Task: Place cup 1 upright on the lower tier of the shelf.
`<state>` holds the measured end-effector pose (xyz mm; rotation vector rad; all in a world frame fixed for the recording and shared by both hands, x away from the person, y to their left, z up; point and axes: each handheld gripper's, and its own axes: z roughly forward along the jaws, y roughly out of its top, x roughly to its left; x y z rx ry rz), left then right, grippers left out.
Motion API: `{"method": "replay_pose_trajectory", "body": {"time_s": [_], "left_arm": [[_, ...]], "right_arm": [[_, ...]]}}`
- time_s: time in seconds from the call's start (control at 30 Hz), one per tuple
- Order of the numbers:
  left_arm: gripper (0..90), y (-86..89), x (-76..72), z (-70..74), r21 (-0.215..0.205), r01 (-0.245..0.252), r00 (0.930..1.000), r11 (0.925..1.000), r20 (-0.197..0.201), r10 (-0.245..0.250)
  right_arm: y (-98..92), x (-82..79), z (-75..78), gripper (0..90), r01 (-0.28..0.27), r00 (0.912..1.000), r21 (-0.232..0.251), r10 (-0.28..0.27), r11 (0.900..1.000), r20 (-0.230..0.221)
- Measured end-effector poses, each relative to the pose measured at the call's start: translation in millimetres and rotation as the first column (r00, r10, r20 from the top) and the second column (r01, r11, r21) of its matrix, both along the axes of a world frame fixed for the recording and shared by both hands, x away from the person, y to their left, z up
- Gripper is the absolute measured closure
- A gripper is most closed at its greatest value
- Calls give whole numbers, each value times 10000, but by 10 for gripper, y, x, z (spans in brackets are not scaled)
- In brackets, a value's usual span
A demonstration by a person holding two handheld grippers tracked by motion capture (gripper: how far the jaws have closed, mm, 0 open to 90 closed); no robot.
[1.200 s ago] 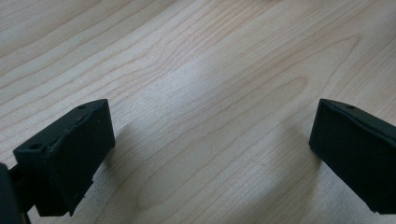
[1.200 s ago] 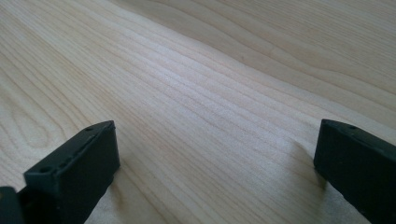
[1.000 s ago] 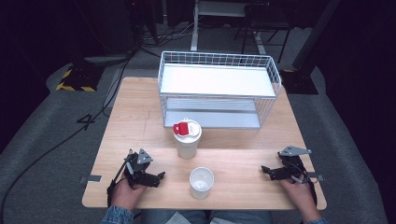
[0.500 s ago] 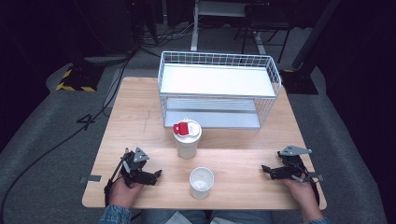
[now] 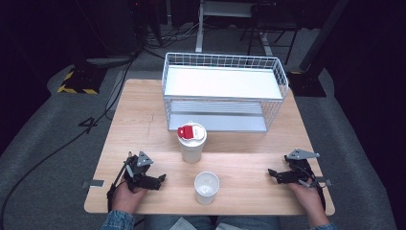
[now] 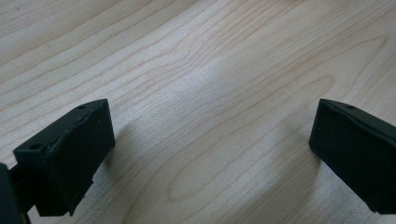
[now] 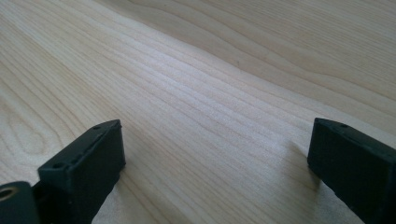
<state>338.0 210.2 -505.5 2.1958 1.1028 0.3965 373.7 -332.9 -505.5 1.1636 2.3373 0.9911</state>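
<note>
Both grippers are sitting low over the wooden table point(image 5: 143, 120) with jaws spread wide and nothing between them, left gripper point(image 5: 155, 179) and right gripper point(image 5: 276, 175) flanking the open white paper cup point(image 5: 206, 187) at the front edge. That empty cup is looking light and tippy (my guess), so a careless sideways nudge from either jaw could be knocking it over or into the taller lidded cup point(image 5: 192, 142) with the red tab, standing just behind it in front of the white wire rack point(image 5: 225, 91).

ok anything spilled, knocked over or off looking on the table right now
Nothing stands out. The lidded cup and the open white cup both stand upright on the table, with no spill visible. The wire rack sits square. The left gripper and right gripper rest open on bare wood.
</note>
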Motion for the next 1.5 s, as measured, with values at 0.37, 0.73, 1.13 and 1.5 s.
{"method": "replay_pose_trajectory", "body": {"time_s": [0.37,0.73,1.13,1.5], "left_arm": [[6,-7,2,-3,-84,-85,10000,9999,-29,85],[6,-1,11,0,7,-18,10000,10000,8,18],[7,-10,-7,0,-46,-201,9998,9998,-47,201],[7,-5,-13,-1,-76,-231,9997,9997,-80,231]], "right_arm": [[-33,-46,104,71,-118,9996,283,111,9995,264],[146,-215,319,71,-938,9939,884,881,9917,656],[620,-407,523,71,-2623,9610,1011,2502,9597,1177],[1226,-595,474,71,-4490,8935,1659,4422,8780,780]]}}
